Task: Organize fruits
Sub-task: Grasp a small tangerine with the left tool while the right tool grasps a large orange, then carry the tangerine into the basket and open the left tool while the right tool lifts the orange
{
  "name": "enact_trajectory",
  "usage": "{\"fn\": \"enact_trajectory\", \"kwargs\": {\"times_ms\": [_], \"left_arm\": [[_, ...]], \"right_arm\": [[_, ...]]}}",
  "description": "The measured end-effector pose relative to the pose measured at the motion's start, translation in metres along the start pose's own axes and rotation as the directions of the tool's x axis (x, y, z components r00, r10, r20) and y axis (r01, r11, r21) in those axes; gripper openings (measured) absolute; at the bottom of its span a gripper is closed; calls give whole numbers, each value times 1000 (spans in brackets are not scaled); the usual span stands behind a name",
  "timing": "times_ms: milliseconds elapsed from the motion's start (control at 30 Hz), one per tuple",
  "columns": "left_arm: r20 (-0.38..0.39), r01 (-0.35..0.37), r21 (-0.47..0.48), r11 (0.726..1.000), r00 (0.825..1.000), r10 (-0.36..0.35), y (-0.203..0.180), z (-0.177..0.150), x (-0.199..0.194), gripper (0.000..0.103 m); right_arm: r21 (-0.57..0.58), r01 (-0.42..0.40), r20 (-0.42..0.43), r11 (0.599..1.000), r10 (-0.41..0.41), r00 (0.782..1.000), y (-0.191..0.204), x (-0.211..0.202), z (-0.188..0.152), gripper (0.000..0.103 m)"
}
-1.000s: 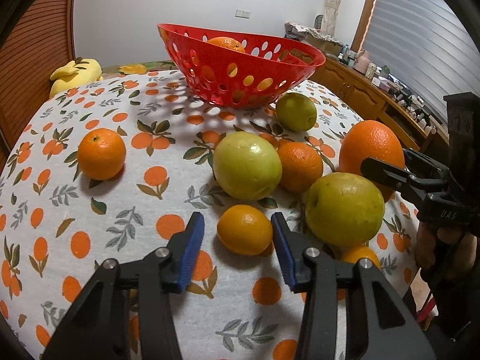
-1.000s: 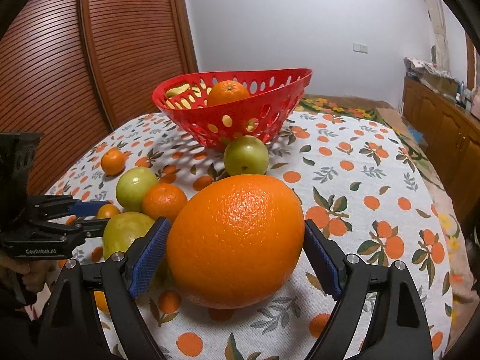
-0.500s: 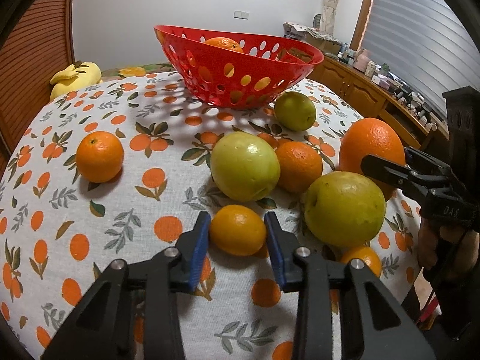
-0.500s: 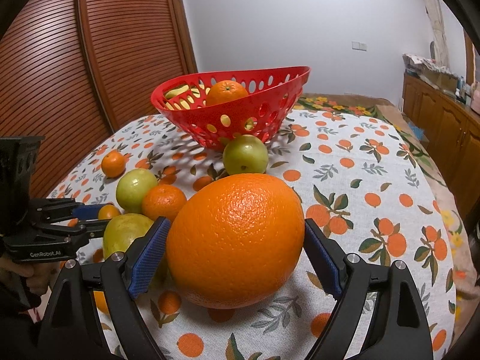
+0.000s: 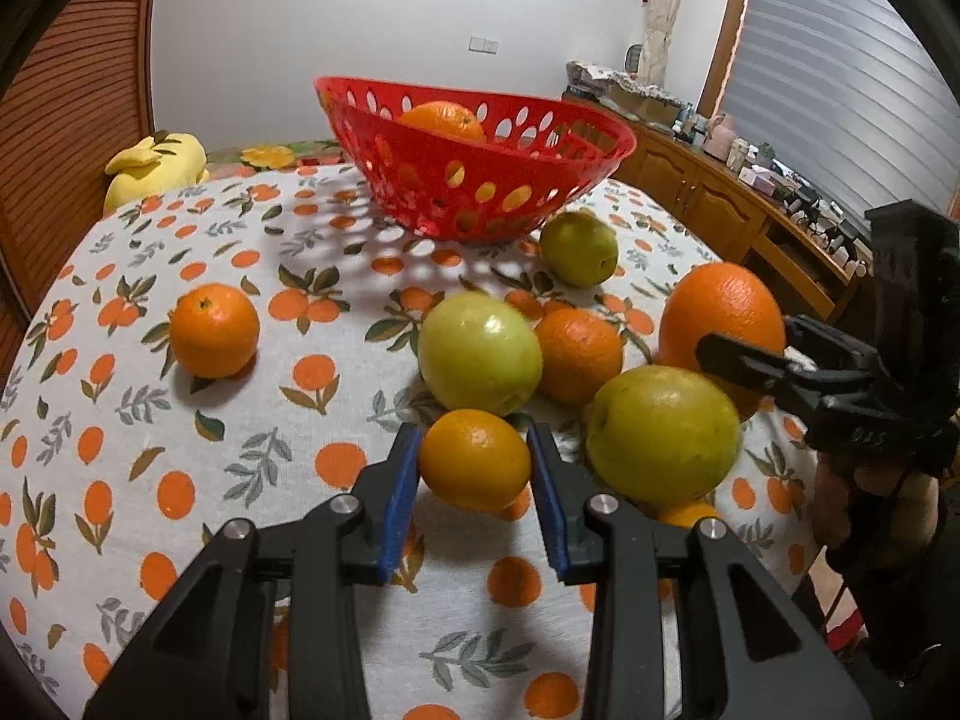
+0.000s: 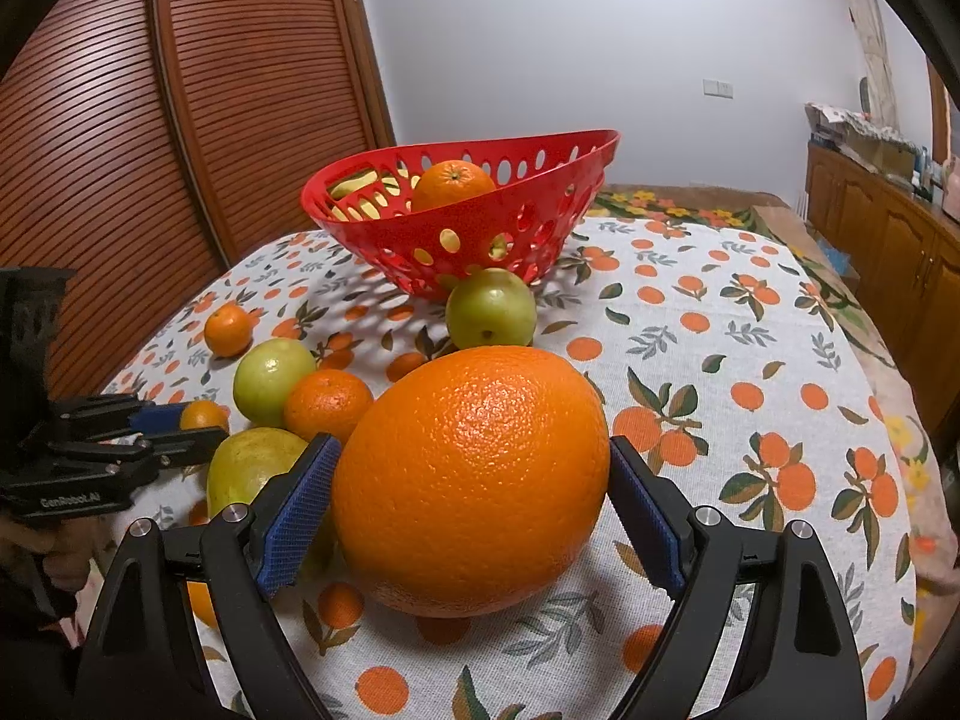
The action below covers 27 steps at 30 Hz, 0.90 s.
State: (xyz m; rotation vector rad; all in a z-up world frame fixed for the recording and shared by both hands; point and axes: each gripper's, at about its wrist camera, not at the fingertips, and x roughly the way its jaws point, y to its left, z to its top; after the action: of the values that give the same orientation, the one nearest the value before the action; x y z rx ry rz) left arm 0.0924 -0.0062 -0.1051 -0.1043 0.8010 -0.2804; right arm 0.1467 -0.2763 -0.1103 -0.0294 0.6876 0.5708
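My left gripper (image 5: pixel 475 468) is shut on a small orange (image 5: pixel 474 459) resting on the tablecloth. My right gripper (image 6: pixel 471 480) is shut on a large orange (image 6: pixel 471 480) that sits on the cloth; it also shows in the left wrist view (image 5: pixel 720 312). The red perforated basket (image 5: pixel 480 180) stands at the far side of the table with one orange (image 5: pixel 441 120) in it. In the right wrist view the basket (image 6: pixel 468 228) holds that orange (image 6: pixel 453 183) and something yellow.
Loose fruit on the cloth: three green fruits (image 5: pixel 478 351) (image 5: pixel 663 435) (image 5: pixel 578 247), an orange (image 5: pixel 577 354) between them, another orange (image 5: pixel 213 329) alone at left. A yellow plush (image 5: pixel 156 165) lies at the far left edge. Wooden cabinets (image 5: pixel 720 198) stand right.
My left gripper moved forward and closed its jaws onto the small orange. The right gripper stayed around the large orange, hardly moving.
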Motion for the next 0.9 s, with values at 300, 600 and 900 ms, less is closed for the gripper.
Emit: {"fn": "enact_trajectory", "kwargs": {"times_ms": [300, 600, 900], "left_arm": [[59, 19, 20, 1000, 998, -20, -9, 16, -18, 34], [103, 21, 45, 999, 994, -26, -14, 41, -23, 34], [140, 19, 67, 998, 990, -28, -20, 60, -30, 34]], "right_arm": [[0, 0, 0, 1000, 0, 1000, -1, -1, 0, 90], [11, -16, -6, 1000, 16, 1000, -4, 1, 1, 88], [-2, -16, 19, 1000, 16, 1000, -11, -19, 17, 88]]}}
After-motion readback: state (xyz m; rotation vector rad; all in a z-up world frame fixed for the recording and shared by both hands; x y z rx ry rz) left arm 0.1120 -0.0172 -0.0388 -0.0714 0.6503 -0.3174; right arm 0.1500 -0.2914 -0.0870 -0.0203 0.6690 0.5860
